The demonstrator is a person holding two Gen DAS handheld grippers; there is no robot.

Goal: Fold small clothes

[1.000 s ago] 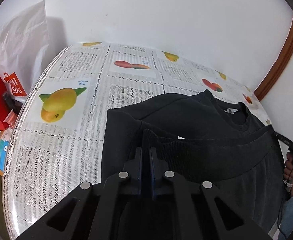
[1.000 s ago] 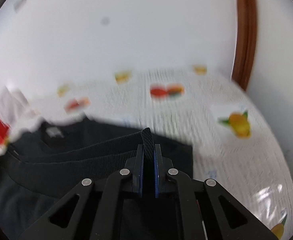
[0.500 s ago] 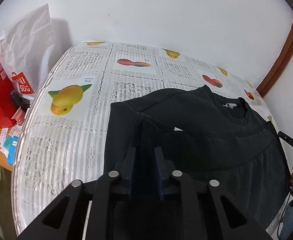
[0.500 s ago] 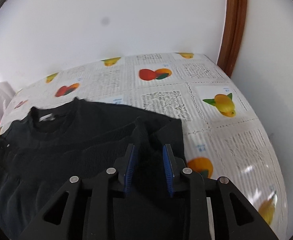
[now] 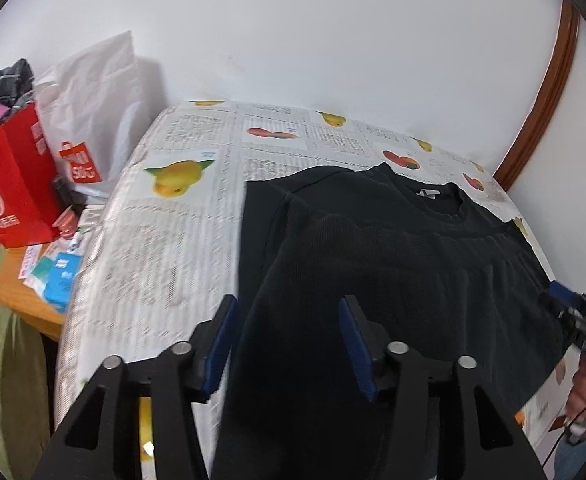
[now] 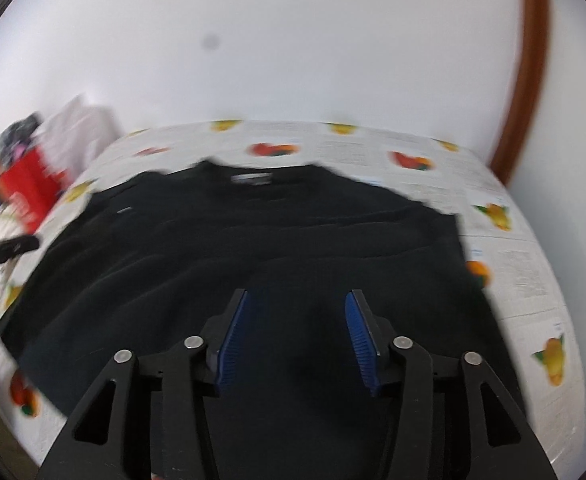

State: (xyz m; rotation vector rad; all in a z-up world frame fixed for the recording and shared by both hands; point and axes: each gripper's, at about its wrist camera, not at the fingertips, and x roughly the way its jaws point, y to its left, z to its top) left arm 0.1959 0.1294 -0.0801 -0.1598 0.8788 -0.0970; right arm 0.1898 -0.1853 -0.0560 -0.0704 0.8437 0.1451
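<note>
Your left claw (image 5: 289,344) has just been opening and now stands released, its blue pads (image 5: 221,344) apart with nothing pinched between them; the black sweater (image 5: 393,248) lies below and ahead of it, its left edge running just inside the left pad. Your right claw (image 6: 297,340) has likewise just been opening and grips nothing, hanging over the near part of the same sweater (image 6: 253,240), which fills the view between its pads. The sweater lies spread on the table (image 5: 165,248), collar toward the white wall, on a fruit-printed cloth. Off the table's left end stand a red bag (image 5: 13,196) and a white bag (image 5: 93,100).
</note>
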